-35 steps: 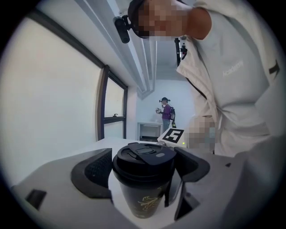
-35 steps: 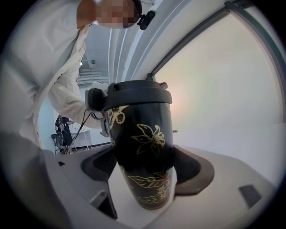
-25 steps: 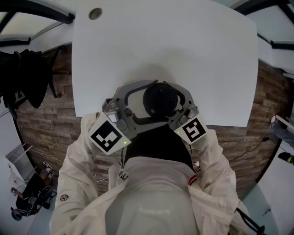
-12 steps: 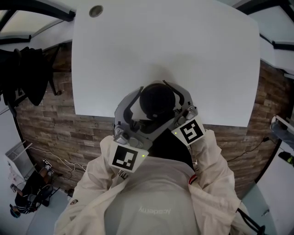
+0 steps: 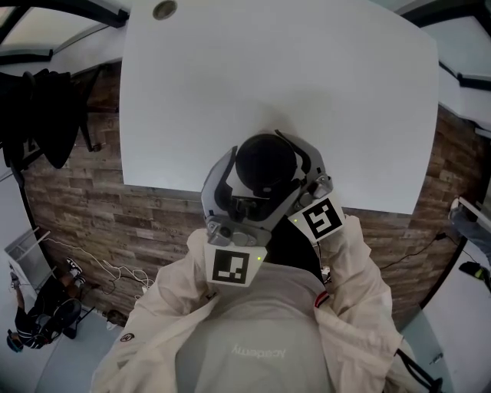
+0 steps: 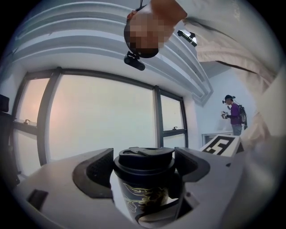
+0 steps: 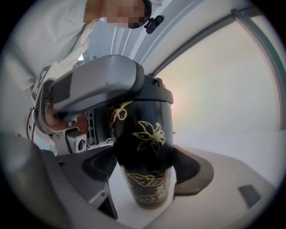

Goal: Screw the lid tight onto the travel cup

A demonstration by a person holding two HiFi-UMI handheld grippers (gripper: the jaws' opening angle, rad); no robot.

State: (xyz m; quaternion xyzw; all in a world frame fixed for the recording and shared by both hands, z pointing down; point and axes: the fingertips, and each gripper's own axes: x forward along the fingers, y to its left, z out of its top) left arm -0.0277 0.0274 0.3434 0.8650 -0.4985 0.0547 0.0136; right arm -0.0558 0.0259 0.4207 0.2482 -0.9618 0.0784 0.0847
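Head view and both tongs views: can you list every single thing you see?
cup: one, black with gold flowers, standing on the table near the person
lid: one, black, on top of the cup
table: one, white, in front of the person
plug: one, grey, round, table's far left corner
floor: brown planks, below the table
window: large, bright, behind the table
bystander: one, purple top, far right in the left tongs view
jacket: one, cream, on the person
left tongs: grey, gripping the lid
right tongs: grey, gripping the cup
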